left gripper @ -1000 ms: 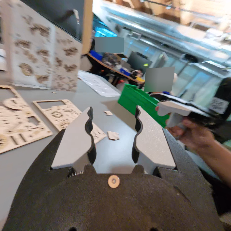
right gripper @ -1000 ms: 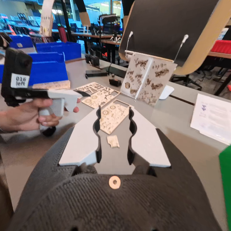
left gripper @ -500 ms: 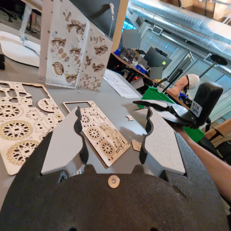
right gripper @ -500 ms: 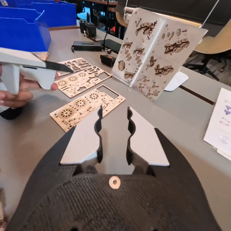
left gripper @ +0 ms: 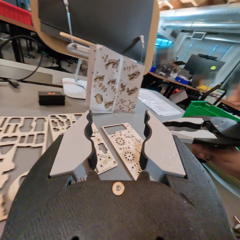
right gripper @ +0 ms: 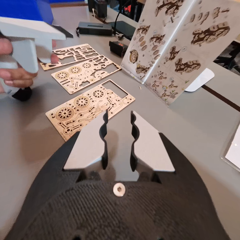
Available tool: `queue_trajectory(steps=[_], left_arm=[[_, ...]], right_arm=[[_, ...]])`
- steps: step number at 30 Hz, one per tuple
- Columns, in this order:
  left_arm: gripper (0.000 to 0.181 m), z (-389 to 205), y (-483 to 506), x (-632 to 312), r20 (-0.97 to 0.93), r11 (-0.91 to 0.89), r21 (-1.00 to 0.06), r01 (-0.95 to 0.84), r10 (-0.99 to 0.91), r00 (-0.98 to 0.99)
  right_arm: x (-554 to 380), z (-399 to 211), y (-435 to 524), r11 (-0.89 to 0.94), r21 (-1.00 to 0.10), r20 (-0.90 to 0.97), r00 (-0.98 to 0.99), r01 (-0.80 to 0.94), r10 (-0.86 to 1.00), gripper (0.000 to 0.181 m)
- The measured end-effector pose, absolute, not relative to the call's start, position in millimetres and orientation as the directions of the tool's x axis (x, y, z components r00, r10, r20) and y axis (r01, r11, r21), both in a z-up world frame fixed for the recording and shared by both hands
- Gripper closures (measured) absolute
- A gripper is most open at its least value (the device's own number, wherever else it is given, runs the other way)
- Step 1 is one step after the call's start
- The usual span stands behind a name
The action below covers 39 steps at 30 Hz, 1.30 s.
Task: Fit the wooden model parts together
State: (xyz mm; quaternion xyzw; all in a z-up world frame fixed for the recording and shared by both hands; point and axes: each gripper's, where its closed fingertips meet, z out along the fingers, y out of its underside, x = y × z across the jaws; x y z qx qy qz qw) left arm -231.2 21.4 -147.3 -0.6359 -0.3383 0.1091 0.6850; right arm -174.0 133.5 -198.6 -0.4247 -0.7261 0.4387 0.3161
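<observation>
Three flat laser-cut wooden part sheets lie side by side on the grey table. In the right wrist view the nearest sheet (right gripper: pixel 89 107) has several spoked wheels, then a middle sheet (right gripper: pixel 84 75) and a far, mostly emptied sheet (right gripper: pixel 77 53). My right gripper (right gripper: pixel 119 114) is open and empty, just above the near sheet's right corner. My left gripper (left gripper: pixel 117 114) is open and empty above the wheel sheet (left gripper: pixel 124 144) and the middle sheet (left gripper: pixel 102 153). The emptied sheet (left gripper: pixel 22 132) lies to its left. Each gripper shows in the other's view, the right (left gripper: pixel 167 128) and the left (right gripper: pixel 65 35).
A folded instruction sheet (left gripper: pixel 114 88) (right gripper: pixel 175 52) stands upright behind the sheets, in front of a stand's white base (left gripper: pixel 74 89). A small black box (left gripper: pixel 51 98) (right gripper: pixel 118 48) sits to its left. A green bin (left gripper: pixel 207 110) and sleeved papers (left gripper: pixel 158 103) (right gripper: pixel 233 153) lie to the right.
Both grippers have swung toward the part sheets and the instruction sheet and come closer to them. Both stay open and empty. The small loose wooden pieces have left the views.
</observation>
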Motion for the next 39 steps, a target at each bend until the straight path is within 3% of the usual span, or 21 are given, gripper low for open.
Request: queue_trajectory(steps=[2,4,7,8,10,14,18,22,28,39], left_arm=[[0.107,-147.2,6.8,-241.6,0.371,0.193,-0.927,0.321,0.601,0.708],[0.116,-151.0,-7.6,-255.0,0.407,0.210,-0.908,0.362,0.642,0.650],[0.125,-172.4,-20.6,-271.5,0.287,0.066,-0.929,0.364,0.748,0.598],[0.133,-172.1,-19.1,-271.6,0.264,0.043,-0.936,0.350,0.742,0.616],[0.180,-162.6,-8.9,-261.2,0.233,0.021,-0.956,0.292,0.659,0.715],[0.181,-168.2,1.0,-251.6,0.215,-0.063,-0.950,0.306,0.578,0.787],[0.181,-180.8,-1.9,-257.4,0.189,-0.138,-0.934,0.330,0.593,0.782],[0.181,-173.8,-32.3,-281.5,0.082,-0.172,-0.951,0.258,0.664,0.743],[0.181,-167.5,-70.0,-303.3,0.176,-0.066,-0.946,0.318,0.718,0.674],[0.181,-181.4,-62.0,-300.7,0.041,-0.197,-0.945,0.262,0.723,0.690]], right_arm=[[-173.3,-200.6,130.9,0.274,-0.900,0.099,-0.451,0.341,0.887,0.151],[-172.8,-202.9,129.6,0.295,-0.892,0.118,-0.453,0.343,0.884,0.175],[-179.1,-209.4,136.6,0.298,-0.873,0.129,-0.405,0.387,0.905,0.181],[-184.2,-210.1,139.6,0.274,-0.873,0.110,-0.384,0.404,0.917,0.181],[-197.1,-199.8,143.0,0.164,-0.906,0.025,-0.339,0.390,0.941,0.181],[-210.6,-200.3,150.3,0.011,-0.898,-0.122,-0.273,0.440,0.954,0.181],[-196.2,-209.2,152.2,0.108,-0.880,-0.034,-0.288,0.463,0.957,0.181],[-193.5,-207.8,164.6,0.086,-0.884,-0.019,-0.219,0.459,0.975,0.181],[-202.3,-224.3,186.4,0.095,-0.830,0.075,-0.059,0.549,0.995,0.181],[-200.2,-214.8,176.1,0.108,-0.862,0.054,-0.122,0.496,0.991,0.181]])
